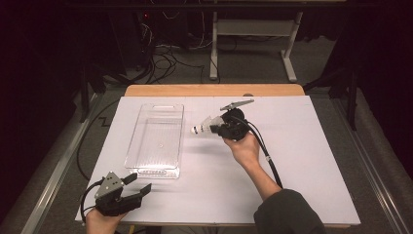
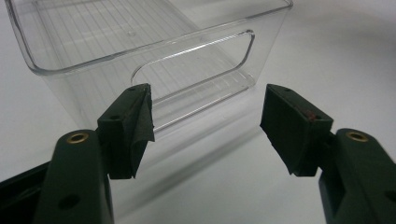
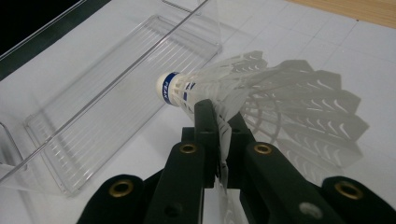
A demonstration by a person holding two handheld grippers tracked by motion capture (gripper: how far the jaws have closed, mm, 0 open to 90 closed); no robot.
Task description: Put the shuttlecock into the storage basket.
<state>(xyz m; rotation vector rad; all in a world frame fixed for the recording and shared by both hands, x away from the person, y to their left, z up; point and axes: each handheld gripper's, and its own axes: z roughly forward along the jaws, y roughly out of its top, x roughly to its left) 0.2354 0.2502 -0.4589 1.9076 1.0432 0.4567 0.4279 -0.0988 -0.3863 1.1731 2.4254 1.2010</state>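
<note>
A white feather shuttlecock (image 3: 243,88) with a blue-banded cork tip is pinched by its skirt in my right gripper (image 3: 219,123), whose jaws are shut on the feathers. From above, the shuttlecock (image 1: 203,126) hangs just right of a clear plastic bin (image 1: 157,139), cork pointing toward the bin, with the right gripper (image 1: 220,127) behind it. My left gripper (image 1: 134,185) rests at the table's near left corner, jaws open and empty. Its own view shows the left gripper (image 2: 205,133) facing the bin's near end wall (image 2: 196,70) with the handle cutout.
The bin (image 3: 93,116) lies empty on a white sheet (image 1: 292,161) covering the wooden table (image 1: 214,90). Cables and a white table frame (image 1: 253,44) stand on the floor beyond the far edge.
</note>
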